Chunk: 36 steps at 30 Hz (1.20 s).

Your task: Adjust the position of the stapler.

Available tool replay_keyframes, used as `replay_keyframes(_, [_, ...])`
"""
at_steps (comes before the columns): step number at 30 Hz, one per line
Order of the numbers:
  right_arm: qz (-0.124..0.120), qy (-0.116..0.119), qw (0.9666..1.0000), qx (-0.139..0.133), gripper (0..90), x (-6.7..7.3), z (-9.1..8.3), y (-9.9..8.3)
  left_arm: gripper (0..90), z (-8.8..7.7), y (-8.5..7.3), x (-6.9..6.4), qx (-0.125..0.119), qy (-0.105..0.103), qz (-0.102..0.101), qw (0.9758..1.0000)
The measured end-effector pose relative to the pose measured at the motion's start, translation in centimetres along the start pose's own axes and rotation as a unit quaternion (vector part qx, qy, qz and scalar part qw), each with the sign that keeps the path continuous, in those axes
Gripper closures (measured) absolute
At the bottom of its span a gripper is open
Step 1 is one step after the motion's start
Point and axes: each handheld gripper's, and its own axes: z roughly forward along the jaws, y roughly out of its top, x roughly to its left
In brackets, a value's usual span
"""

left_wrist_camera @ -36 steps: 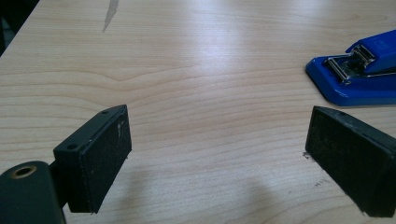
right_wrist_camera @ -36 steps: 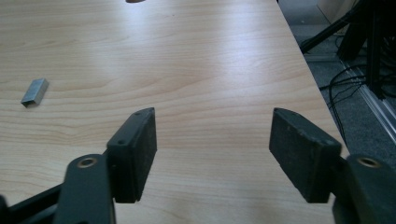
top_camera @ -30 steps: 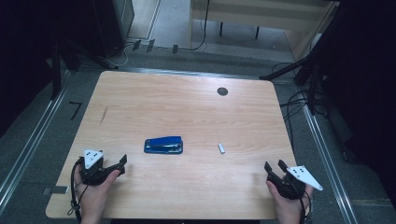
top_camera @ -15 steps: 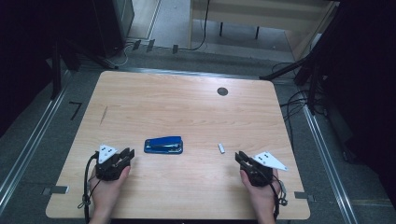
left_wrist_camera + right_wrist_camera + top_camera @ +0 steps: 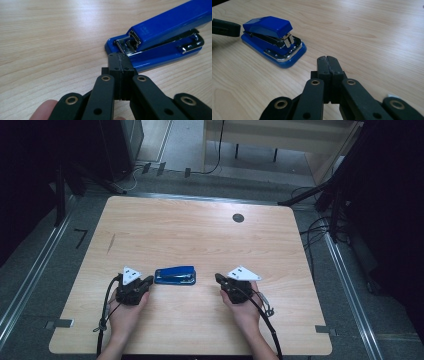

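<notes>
Lying flat on the pale wood-grain table [image 5: 200,240], near its front middle, between both hands: a glossy blue stapler with bright metal parts [image 5: 175,275], long axis across the table.

Left black two-jaw gripper [image 5: 148,281] low at the stapler's left end — jaws pressed flat together, nothing between them, just closed. In the left gripper view, joined tips [image 5: 121,65] right up against the blue base at the metal hinge end [image 5: 160,37]; touching or a hair short of it, hard to tell. Fingertip visible at the lower edge of that view.

Right black two-jaw gripper [image 5: 219,279] just right of the stapler, apart from it — jaws likewise just closed, meeting along one seam [image 5: 328,65], empty. In the right gripper view, stapler's front end [image 5: 274,40] ahead and to the left, bare wood between.

Small dark round cap [image 5: 238,218] far back on the table.
</notes>
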Motion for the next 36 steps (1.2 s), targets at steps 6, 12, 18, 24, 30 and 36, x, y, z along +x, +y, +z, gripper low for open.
replay_keyframes(6, [0.013,-0.002,0.9993,0.034,90.0,0.3,2.9,0.6,90.0,0.9,0.6,0.0,0.014,0.013,-0.007,0.9998])
replay_keyframes(12, [0.016,0.001,0.9985,0.053,90.0,1.0,4.5,1.1,90.0,1.1,0.8,0.2,0.018,0.010,-0.016,0.9997])
replay_keyframes(18, [0.024,0.019,0.9970,0.071,90.0,1.8,6.2,1.1,90.0,1.5,1.0,0.2,0.025,0.012,-0.027,0.9993])
replay_keyframes(24, [0.019,0.020,0.9969,0.074,90.0,2.2,6.3,1.2,90.0,1.8,1.2,-0.5,0.027,0.009,-0.015,0.9995])
replay_keyframes(30, [0.021,0.023,0.9966,0.076,90.0,2.0,5.8,0.9,90.0,2.1,1.3,-0.8,0.027,0.006,-0.011,0.9995])
replay_keyframes(36, [0.022,-0.008,0.9970,0.074,90.0,0.0,4.9,1.0,90.0,3.2,1.9,-2.4,0.035,-0.034,0.013,0.9987])
